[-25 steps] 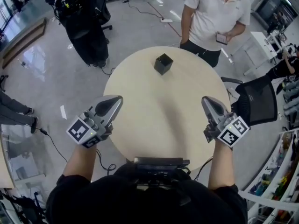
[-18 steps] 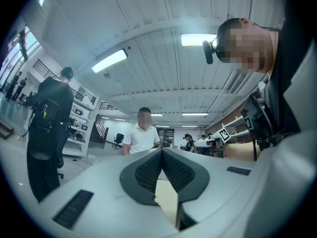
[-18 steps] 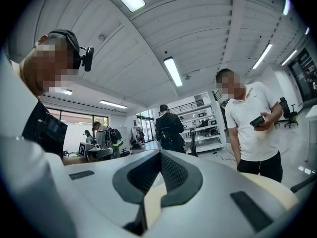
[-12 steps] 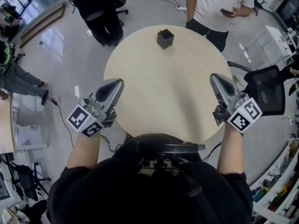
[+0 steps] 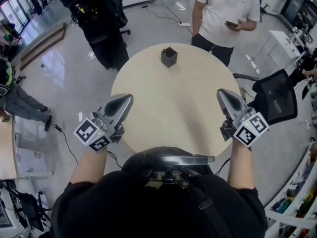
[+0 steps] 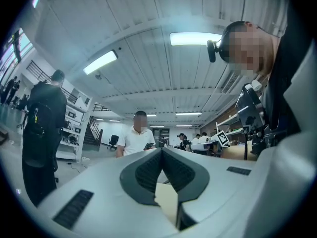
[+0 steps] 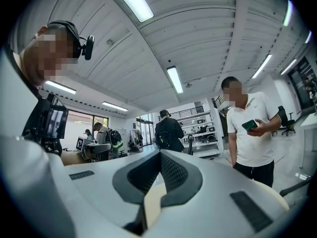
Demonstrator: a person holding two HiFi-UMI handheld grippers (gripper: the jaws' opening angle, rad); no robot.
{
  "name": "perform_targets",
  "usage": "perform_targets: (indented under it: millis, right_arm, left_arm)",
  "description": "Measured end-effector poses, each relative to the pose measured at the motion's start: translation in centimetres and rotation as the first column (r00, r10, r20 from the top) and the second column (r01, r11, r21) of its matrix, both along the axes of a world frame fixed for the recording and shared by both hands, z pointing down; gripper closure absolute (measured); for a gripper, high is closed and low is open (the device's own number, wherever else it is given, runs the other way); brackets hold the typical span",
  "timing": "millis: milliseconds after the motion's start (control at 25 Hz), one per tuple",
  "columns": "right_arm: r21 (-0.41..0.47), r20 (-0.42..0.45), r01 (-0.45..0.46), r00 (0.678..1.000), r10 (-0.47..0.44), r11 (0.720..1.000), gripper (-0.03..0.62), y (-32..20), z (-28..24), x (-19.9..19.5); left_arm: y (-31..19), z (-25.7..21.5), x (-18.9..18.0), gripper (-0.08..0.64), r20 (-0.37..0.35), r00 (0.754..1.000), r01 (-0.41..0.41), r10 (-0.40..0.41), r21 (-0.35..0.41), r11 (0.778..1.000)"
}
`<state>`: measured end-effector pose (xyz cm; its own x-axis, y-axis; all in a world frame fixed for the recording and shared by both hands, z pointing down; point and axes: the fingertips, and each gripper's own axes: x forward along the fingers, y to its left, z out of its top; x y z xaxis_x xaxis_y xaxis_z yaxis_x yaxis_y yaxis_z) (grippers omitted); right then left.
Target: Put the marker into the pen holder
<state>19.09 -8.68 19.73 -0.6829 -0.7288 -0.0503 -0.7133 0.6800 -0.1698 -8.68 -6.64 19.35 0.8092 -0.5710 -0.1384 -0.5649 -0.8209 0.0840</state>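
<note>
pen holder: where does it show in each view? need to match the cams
Head view: the black pen holder stands on the far side of the round table, near its edge.
Left gripper view: not in it.
Right gripper view: not in it.
Shared landmark: the person in the white shirt holding a phone, at the head view's top, centre-left in the left gripper view, right in the right gripper view.
</note>
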Motion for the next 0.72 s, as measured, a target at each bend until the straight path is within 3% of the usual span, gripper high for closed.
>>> perform_targets:
  millis: [240,720]
  right_arm:
    - [-0.008,0.007,-0.046,0.999,0.046,0.999,0.589,0.3,-0.3,-0.5]
    - [-0.049,0.002,-0.073,0.997,0.073,0.996,0.589,0.5,1.8,1.3]
  left_arm:
    - [-1.3,-0.9,-0.8,0.564,0.001,0.999,-0.041,0.041,-0.011,0.999]
    - [-2.3,0.9,1.6,0.563,0.015,0.995,-0.098,0.099,-0.059,0.993]
